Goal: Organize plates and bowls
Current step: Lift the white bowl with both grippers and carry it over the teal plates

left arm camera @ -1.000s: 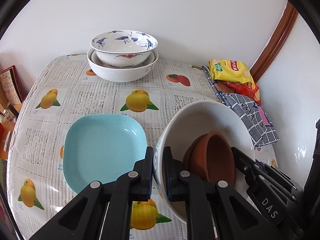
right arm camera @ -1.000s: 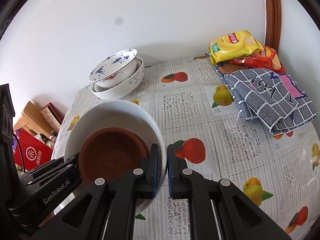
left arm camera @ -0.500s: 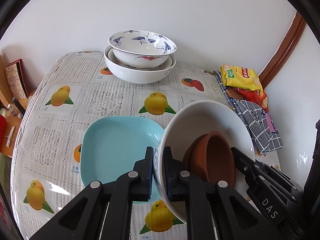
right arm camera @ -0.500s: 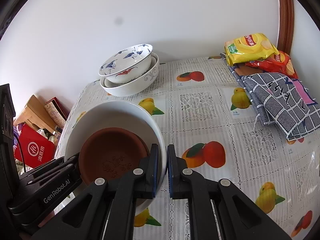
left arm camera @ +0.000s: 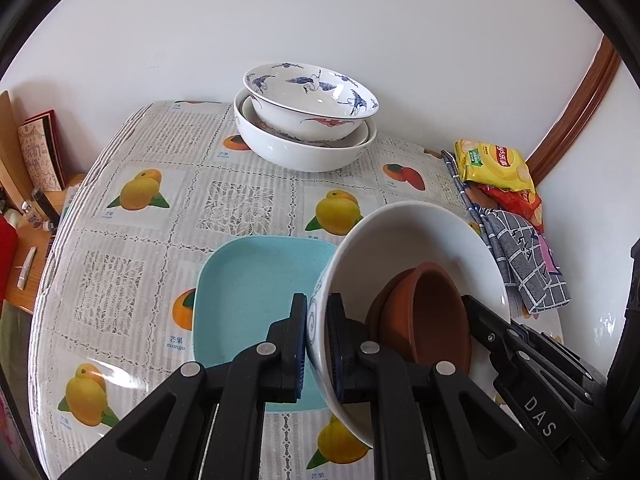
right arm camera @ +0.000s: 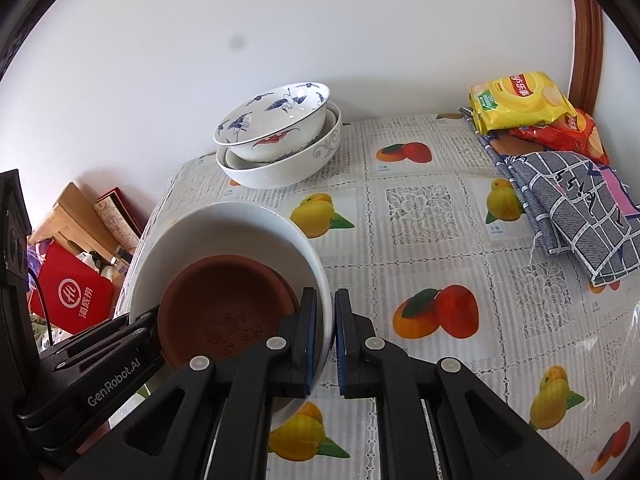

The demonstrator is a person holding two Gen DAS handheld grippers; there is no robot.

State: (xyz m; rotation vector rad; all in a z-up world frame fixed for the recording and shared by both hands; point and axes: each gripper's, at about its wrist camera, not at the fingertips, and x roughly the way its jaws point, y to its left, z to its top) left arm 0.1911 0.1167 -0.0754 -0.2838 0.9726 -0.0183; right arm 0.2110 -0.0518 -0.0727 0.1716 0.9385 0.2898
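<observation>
- Gripping from both sides, the two tools share one load: in the left wrist view the left gripper point(left arm camera: 317, 344) has its jaws pinched on the near rim of a large white ceramic bowl point(left arm camera: 404, 240), one finger inside, one outside.
- That bowl is tilted, held above the fruit-print tablecloth point(left arm camera: 160, 216), with brown terracotta saucers point(left arm camera: 424, 320) nested inside.
- Only this view shows the pale blue square plate point(left arm camera: 248, 292), lying flat on the cloth just left of and partly under the bowl.
- It also catches the right tool's black fingers at the bowl's far rim.
- In the right wrist view the right gripper point(right arm camera: 325, 340) is clamped likewise on the opposite rim, and the saucers' embossed blossom pattern faces the camera.
- This view alone shows a red bag point(right arm camera: 72, 300) beyond the table edge.
- Both views show the stacked blue-and-white crane-pattern bowls point(right arm camera: 280, 136) by the wall, well apart from the held bowl, plus a yellow crisp packet point(right arm camera: 516, 100) and a grey checked cloth point(right arm camera: 576, 208).
</observation>
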